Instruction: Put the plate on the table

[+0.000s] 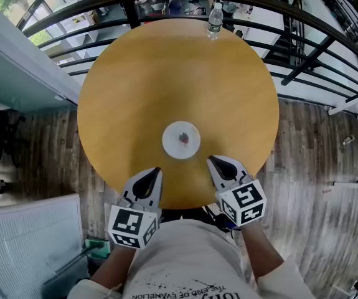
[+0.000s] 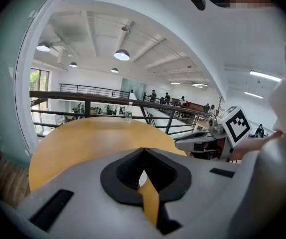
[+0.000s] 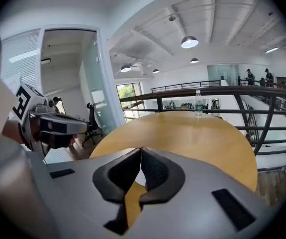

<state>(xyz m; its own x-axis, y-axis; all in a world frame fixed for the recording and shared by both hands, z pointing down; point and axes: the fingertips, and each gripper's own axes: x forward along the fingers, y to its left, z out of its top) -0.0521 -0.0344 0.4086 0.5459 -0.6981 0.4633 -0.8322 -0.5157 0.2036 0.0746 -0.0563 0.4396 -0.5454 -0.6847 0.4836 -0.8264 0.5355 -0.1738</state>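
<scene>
Yellow-brown wood forms the round table (image 1: 129, 86). Over its near edge, the left gripper (image 1: 156, 170) has its jaws pressed together with nothing between them. The white plate (image 1: 181, 140) (small reddish mark at centre) lies flat on the table, just ahead of both grippers and apart from them. The right gripper (image 1: 210, 160) is likewise closed and empty. A water bottle (image 1: 215, 21) stands at the far edge.

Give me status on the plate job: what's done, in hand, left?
Done: the plate lies flat on the round table, near the person's edge. In hand: nothing. The left tool and right tool are both shut and empty, close to the plate but apart from it. Left: nothing that shows, beyond perhaps drawing the tools back.
</scene>
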